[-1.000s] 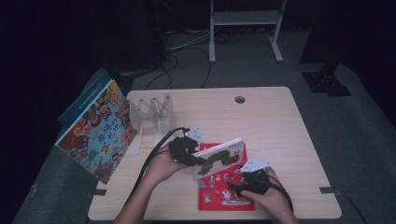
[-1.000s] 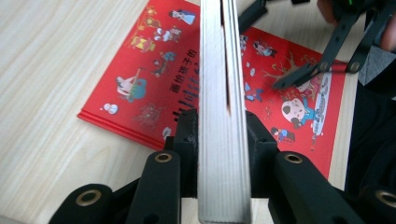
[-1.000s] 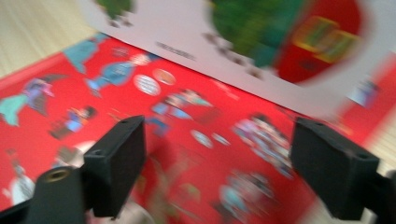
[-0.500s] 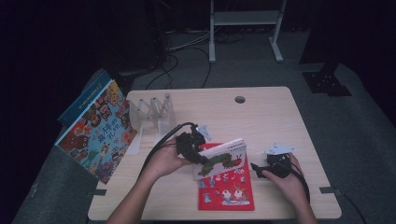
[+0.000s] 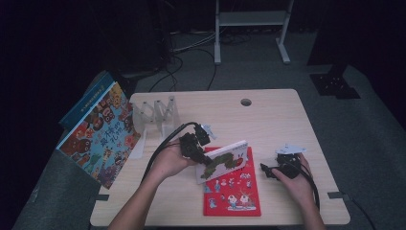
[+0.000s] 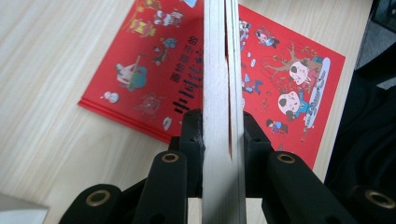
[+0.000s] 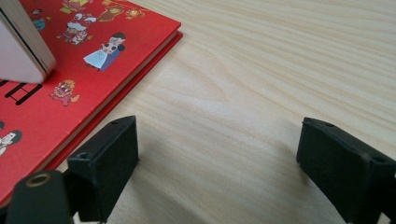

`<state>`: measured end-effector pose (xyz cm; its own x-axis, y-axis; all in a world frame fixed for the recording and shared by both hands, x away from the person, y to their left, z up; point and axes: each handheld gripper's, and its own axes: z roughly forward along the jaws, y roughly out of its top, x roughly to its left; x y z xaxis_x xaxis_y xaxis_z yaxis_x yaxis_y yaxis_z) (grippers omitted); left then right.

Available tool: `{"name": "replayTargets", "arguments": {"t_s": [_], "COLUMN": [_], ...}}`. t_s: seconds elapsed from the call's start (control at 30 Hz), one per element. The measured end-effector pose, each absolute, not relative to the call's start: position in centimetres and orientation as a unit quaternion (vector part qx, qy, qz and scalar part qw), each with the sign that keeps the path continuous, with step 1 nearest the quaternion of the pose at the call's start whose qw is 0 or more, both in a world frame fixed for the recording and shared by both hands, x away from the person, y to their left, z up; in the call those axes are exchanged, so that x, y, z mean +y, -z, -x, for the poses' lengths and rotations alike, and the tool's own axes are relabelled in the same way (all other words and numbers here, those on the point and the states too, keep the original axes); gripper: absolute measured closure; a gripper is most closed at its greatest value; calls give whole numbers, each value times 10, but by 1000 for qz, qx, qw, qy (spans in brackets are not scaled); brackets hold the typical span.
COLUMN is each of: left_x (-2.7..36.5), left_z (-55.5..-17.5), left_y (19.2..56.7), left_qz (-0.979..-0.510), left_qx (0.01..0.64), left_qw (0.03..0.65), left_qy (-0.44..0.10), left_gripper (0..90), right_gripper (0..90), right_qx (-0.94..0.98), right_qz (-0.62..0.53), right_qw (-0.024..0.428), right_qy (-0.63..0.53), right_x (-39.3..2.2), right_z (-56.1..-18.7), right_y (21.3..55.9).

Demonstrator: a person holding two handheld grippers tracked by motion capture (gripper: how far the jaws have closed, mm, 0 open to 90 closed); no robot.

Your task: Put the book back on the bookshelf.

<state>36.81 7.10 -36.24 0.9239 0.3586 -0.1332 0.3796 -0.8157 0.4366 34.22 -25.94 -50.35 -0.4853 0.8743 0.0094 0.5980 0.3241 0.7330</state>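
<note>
**Tech A:** While the left hand-held gripper (image 5: 201,155) is clenched on the fore-edge of the thick white board book with the green picture on its cover (image 5: 221,160), where does that book sit?

**Tech B:** Raised and tilted above the flat red hardcover picture book (image 5: 233,191), which lies on the pale wooden surface (image 5: 287,120). In the left gripper view the pads (image 6: 192,140) press both faces of the page block (image 6: 219,93) — a grip across the thickness, likely so the book can be carried edge-up.

**Tech A:** And its jaws?

**Tech B:** They have just been closing, with the book between them.

**Tech A:** Right hand-held gripper (image 5: 268,171)?

**Tech B:** Released, jaws spread over bare wood just beside the red book's edge (image 7: 140,65), holding nothing. Its jaws have just been opening — probably standing clear.

**Tech A:** Destination?

**Tech B:** Judged: the clear acrylic book rack (image 5: 155,112) near the large colourful picture book (image 5: 100,134) leaning at the left edge.
</note>
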Motion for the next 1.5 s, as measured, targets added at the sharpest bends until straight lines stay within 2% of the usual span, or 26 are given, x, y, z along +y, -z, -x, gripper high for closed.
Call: {"name": "replayTargets", "arguments": {"t_s": [0.4, 1.07, 1.5], "left_x": [116, 219, 263], "left_z": [-366, -352, -351], "left_y": [341, 313, 315], "left_qz": [-943, -914, -898], "left_qx": [235, 320, 368], "left_qw": [238, 250, 240], "left_qy": [4, -20, -29], "left_gripper": [756, 756, 755], "right_gripper": [118, 121, 123], "right_qx": [784, 783, 782], "right_qz": [-474, -476, -477], "right_qw": [203, 203, 203], "right_qy": [-345, -345, -346], "right_x": [-260, -260, -260], "right_z": [-343, -343, -343], "right_y": [504, 504, 504]}}
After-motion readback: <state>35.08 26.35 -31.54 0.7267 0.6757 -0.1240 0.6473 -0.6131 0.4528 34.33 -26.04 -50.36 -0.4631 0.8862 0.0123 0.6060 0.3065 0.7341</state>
